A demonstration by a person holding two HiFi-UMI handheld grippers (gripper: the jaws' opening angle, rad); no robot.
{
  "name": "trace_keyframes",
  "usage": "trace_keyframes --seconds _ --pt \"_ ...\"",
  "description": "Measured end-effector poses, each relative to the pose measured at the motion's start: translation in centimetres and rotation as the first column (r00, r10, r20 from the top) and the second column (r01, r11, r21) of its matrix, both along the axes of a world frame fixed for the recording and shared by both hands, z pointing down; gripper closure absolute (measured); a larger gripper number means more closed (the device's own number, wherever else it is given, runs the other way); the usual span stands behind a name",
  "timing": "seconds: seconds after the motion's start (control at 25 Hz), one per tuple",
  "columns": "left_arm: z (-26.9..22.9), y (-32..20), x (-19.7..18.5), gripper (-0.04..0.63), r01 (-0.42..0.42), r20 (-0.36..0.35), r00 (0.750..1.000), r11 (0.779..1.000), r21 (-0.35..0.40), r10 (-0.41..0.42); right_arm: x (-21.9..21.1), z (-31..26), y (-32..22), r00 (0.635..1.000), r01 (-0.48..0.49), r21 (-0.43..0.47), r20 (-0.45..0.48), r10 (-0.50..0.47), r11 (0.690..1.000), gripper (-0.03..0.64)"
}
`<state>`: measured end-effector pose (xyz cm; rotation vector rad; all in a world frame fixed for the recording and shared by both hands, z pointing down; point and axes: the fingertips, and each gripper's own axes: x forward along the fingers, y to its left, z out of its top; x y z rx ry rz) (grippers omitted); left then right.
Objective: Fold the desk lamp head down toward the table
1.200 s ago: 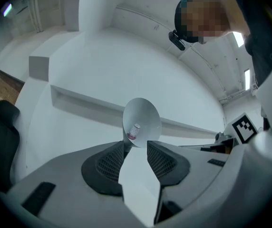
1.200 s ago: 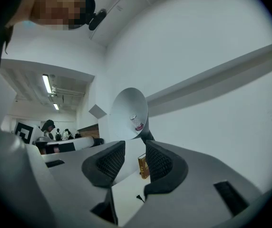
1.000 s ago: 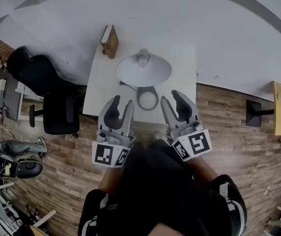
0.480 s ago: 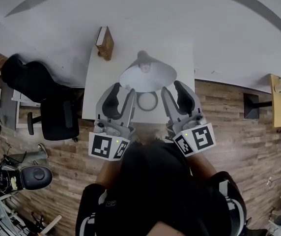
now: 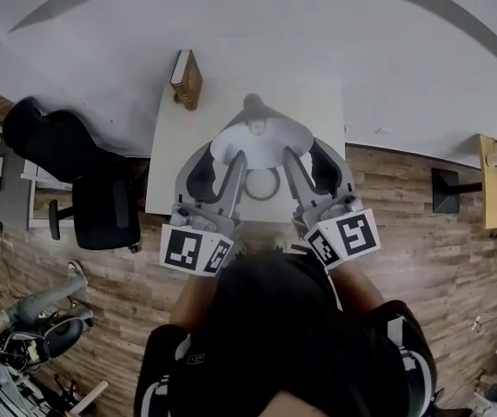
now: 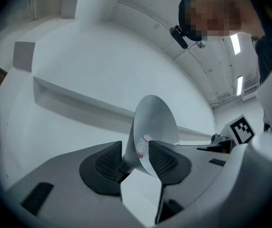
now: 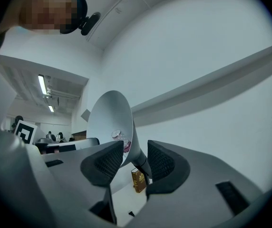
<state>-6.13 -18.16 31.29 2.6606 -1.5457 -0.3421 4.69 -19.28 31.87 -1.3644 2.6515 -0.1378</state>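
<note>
The desk lamp (image 5: 261, 150) stands on the white table (image 5: 179, 137), its shade (image 6: 156, 120) between the unclenched jaws of the left gripper (image 5: 222, 156) and right gripper (image 5: 307, 152), neither pressing; thin, it looks light, stiff and slick, so a firm rim pinch should suit.

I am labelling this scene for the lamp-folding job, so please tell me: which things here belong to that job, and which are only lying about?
Job in hand: desk lamp shade, lamp base, table, left gripper and right gripper, both open at the shade.

Lying about: book at the table's far left corner, black office chair beside the table.
</note>
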Motion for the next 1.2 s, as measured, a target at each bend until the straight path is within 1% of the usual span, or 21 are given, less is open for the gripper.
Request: trace_keyframes --seconds 0.2,0.36,0.6,0.76,0.92,1.2 --pt "0.1 -0.4 -0.2 0.429 0.003 -0.002 1.000 1.000 -0.008 -0.003 -0.7 0.1 -0.4 1.000 0.021 -0.004 -0.001 -0.021 1.000 0.463" --pt "0.4 -0.6 -0.4 0.459 0.002 -0.002 1.000 1.000 -0.010 -0.002 -1.0 0.3 -0.5 1.000 0.029 -0.005 0.001 -0.029 1.000 0.477" --pt "0.4 -0.5 -0.4 0.480 -0.010 -0.002 1.000 1.000 -0.006 0.010 -1.4 0.3 -0.3 0.999 0.036 -0.007 -0.007 -0.036 0.999 0.517" --pt "0.3 -0.2 -0.1 0.506 -0.018 -0.004 1.000 1.000 -0.001 0.018 -1.4 0.2 -0.1 1.000 0.028 -0.009 -0.005 -0.028 1.000 0.543" --pt "0.3 0.0 -0.1 0.512 -0.023 -0.018 1.000 1.000 -0.003 0.023 -1.3 0.3 0.0 1.000 0.027 -0.019 0.001 -0.027 0.999 0.548" --pt "0.4 0.2 -0.2 0.514 -0.030 -0.015 0.999 1.000 -0.005 0.030 -1.4 0.4 0.2 1.000 0.017 -0.021 -0.007 -0.017 1.000 0.549"
